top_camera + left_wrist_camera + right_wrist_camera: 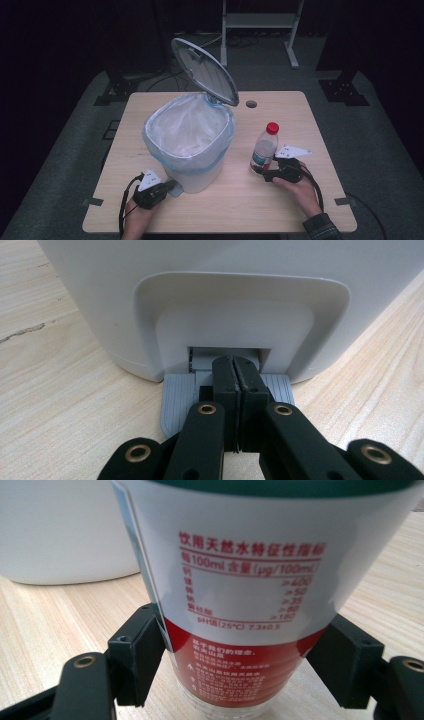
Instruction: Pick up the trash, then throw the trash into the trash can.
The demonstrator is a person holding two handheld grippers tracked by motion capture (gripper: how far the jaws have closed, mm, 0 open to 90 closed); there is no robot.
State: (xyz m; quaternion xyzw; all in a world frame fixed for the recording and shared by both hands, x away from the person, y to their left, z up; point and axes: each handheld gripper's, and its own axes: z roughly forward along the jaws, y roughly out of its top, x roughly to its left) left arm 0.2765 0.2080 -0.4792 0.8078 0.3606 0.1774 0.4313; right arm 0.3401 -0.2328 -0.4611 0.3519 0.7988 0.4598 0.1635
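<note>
A white pedal bin (pixel 192 145) lined with a plastic bag stands mid-table, its lid (pixel 205 71) tilted up. My left gripper (pixel 170 187) is shut, its tips pressing down on the bin's grey pedal (pixel 176 399) at the base. In the left gripper view the jaws meet over the ribbed pedal in front of the bin's recess (pixel 230 320). A clear water bottle (pixel 264 150) with a red cap stands upright to the right of the bin. My right gripper (pixel 262 172) is shut on the bottle's lower part; both pads (pixel 137 652) press against its red-and-white label (pixel 250 580).
A round cable hole (pixel 251 104) sits near the table's far edge. The wooden table (pixel 240 210) has bare surface along its front and right side. Cables trail from both grippers. A metal stand (pixel 260 22) is on the floor behind.
</note>
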